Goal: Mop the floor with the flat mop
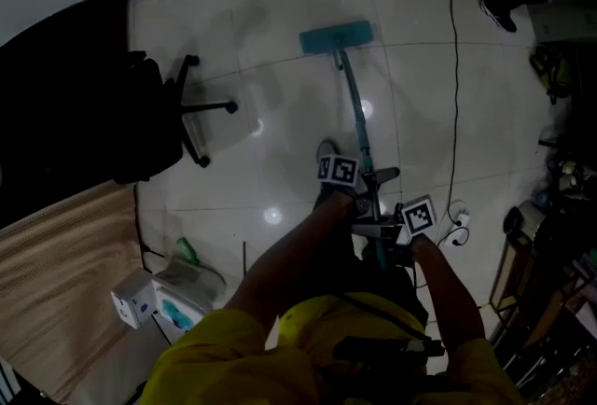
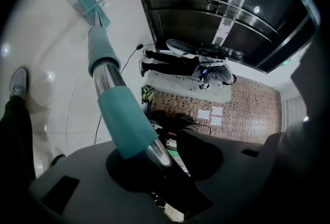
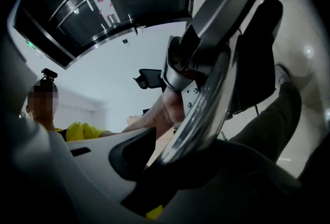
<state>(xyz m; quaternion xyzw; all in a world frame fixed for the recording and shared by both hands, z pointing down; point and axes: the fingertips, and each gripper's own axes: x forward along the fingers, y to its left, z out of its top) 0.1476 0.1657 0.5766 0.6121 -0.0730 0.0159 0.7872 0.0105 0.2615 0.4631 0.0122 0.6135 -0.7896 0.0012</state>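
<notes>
The flat mop's teal head (image 1: 336,37) rests flat on the pale tiled floor ahead of me. Its pole (image 1: 355,104) slants back to both grippers at my waist. In the head view my left gripper (image 1: 359,193) sits higher on the pole and my right gripper (image 1: 387,230) just behind it. In the left gripper view the gripper (image 2: 154,158) is shut on the chrome pole just below a teal sleeve (image 2: 122,117), with the mop head (image 2: 91,7) far off. In the right gripper view the gripper (image 3: 167,158) is shut on the chrome mop handle (image 3: 203,107).
A black office chair (image 1: 154,118) stands to the left of the mop. A black cable (image 1: 454,67) runs down the floor on the right, with dark clutter (image 1: 560,235) beyond. A white box (image 1: 138,299) and bags lie near left. A person (image 2: 183,63) stands further off.
</notes>
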